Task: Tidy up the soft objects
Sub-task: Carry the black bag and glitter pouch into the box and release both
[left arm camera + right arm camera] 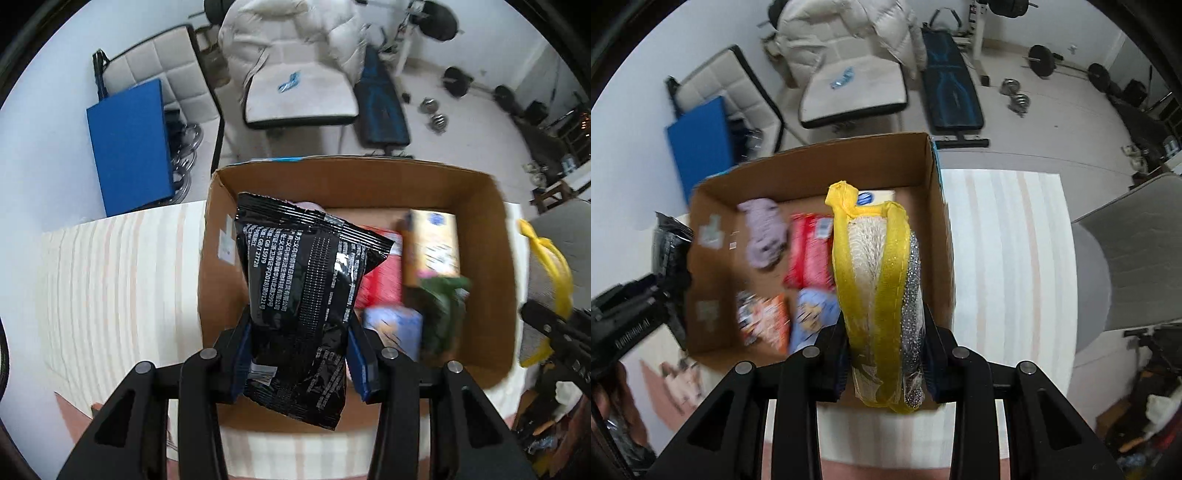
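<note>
Left tongs (pixel 299 354): closed on a black foil packet (pixel 308 295), clamped across its lower half between blue-lined pads. The packet stands roughly upright, leaning slightly, and is held above the near-left part of an open cardboard box (pixel 495 258).

Right tongs (pixel 886 363): closed on a yellow-edged scrubbing sponge bundle (pixel 875 291) with a white mesh face and a silver glittery side. It is gripped near its lower end, upright, over the near-right part of the cardboard box (pixel 938 221), just inside the right wall.

Box contents, right wrist view: a lilac soft item (pixel 764 232) at the far left; a red packet (pixel 809 254) beside it; an orange printed packet (pixel 762 321) and a light blue packet (pixel 812 317) in the near row; a white item with a blue emblem (pixel 868 197) at the far wall. All lie on the box floor; detail is blurred.

The box rests on a pale striped tabletop (pixel 1008 258). Beyond the tabletop: a white padded chair (pixel 849 92) with a puffy jacket (pixel 846 29) draped on it, and a blue panel (pixel 129 147) leaning at the left.
</note>
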